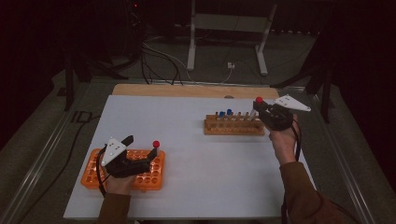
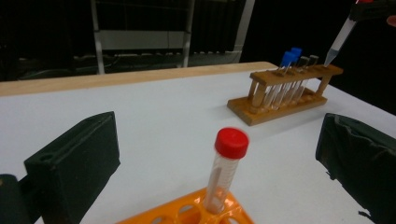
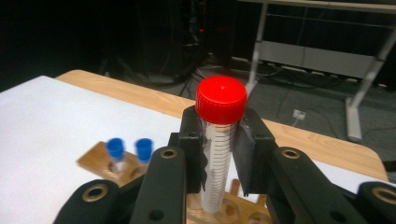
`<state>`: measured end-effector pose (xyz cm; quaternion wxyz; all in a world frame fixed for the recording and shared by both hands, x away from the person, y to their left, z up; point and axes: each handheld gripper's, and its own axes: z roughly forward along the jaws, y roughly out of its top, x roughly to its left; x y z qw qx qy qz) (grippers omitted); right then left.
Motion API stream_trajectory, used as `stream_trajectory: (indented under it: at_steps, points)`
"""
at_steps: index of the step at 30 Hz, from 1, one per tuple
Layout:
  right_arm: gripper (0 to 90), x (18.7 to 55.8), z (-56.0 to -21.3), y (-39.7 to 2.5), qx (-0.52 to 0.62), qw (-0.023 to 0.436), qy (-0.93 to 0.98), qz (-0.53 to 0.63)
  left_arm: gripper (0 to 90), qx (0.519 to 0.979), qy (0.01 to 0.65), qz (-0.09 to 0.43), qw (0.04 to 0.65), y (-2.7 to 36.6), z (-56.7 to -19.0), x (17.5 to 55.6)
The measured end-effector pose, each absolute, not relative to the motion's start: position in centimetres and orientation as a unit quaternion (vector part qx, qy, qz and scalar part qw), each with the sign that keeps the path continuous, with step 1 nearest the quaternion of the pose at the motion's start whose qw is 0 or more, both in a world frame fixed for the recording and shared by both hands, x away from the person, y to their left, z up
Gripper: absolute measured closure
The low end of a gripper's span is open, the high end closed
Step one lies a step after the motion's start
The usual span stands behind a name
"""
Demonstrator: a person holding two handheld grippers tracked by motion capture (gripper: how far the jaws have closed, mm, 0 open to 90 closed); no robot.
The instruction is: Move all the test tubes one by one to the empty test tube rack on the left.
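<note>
A dimly lit room with dark, nearly black walls. A white worktop (image 1: 187,140) sits on a light wooden board whose far edge (image 1: 187,90) shows beyond it. The grey floor (image 1: 224,56) behind it looks like carpet, though the light is too poor to be sure. Black and white cables (image 1: 159,58) trail across the floor. A pale metal table frame (image 1: 229,28) stands at the back.
</note>
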<state>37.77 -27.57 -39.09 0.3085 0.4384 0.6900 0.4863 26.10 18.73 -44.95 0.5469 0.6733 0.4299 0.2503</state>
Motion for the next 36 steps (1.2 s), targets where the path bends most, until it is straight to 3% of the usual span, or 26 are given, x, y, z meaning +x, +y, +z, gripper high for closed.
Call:
stream_trajectory:
  at_steps: [20,31,36]
  points:
    - [74.8,33.8,-38.4,-22.9,0.378,0.224,0.745,0.503,1.4,0.701,0.365,0.235,0.566,12.0,-41.7,27.2]
    - [74.7,31.8,-37.9,-20.3,0.337,0.187,0.764,0.518,8.7,0.732,0.333,0.201,0.559,7.0,-41.9,28.2]
    - [74.7,31.3,-38.1,-19.3,0.325,0.167,0.769,0.524,17.8,0.744,0.321,0.183,0.556,5.7,-41.9,28.7]
